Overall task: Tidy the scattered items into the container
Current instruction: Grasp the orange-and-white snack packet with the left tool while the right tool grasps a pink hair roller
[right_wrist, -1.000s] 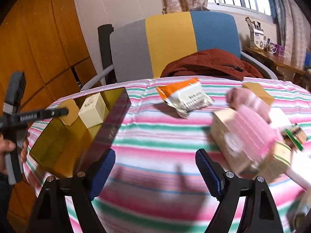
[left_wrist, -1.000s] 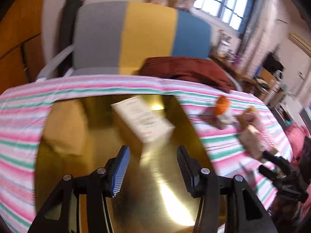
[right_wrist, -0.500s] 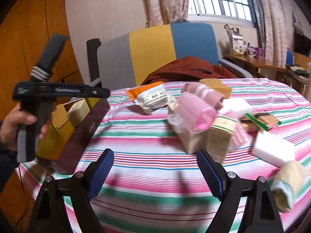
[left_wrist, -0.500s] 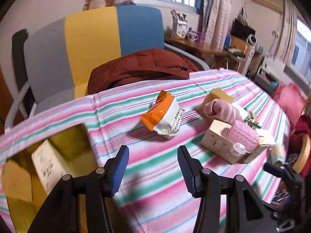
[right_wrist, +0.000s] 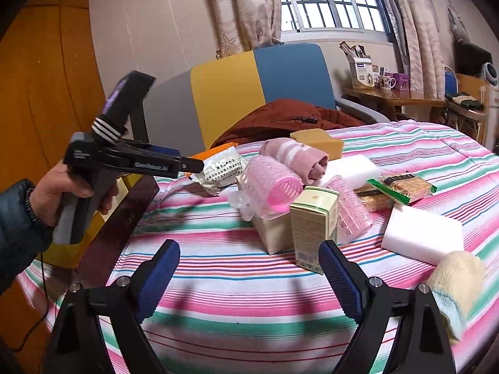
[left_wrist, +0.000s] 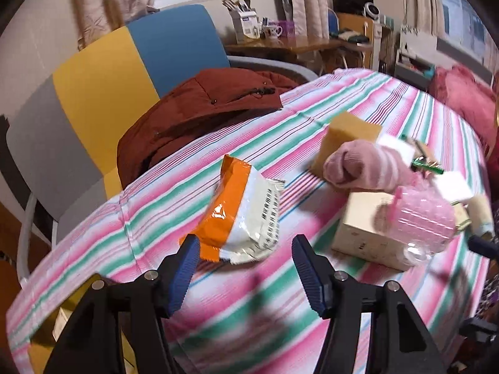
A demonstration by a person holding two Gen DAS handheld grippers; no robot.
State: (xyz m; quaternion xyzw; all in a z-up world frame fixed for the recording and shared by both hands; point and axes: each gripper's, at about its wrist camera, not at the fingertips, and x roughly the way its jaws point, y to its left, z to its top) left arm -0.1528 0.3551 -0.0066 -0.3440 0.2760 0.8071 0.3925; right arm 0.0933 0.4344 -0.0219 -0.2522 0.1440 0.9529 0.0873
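Note:
My left gripper is open and empty, just in front of an orange and white snack packet on the striped cloth; the packet also shows in the right wrist view. My right gripper is open and empty, short of a pile: pink hair rollers, a small green-topped box, a pink sock roll, white sponges and a yellow sponge. The amber container sits at the table's left edge; only its corner shows in the left wrist view.
A chair with a red-brown jacket stands behind the table. A biscuit packet and a cream sock roll lie at the right. A side table with mugs is at the back right.
My left gripper has swung from above the amber container to the right, up to the snack packet. My right gripper has pulled back from the pile, still open.

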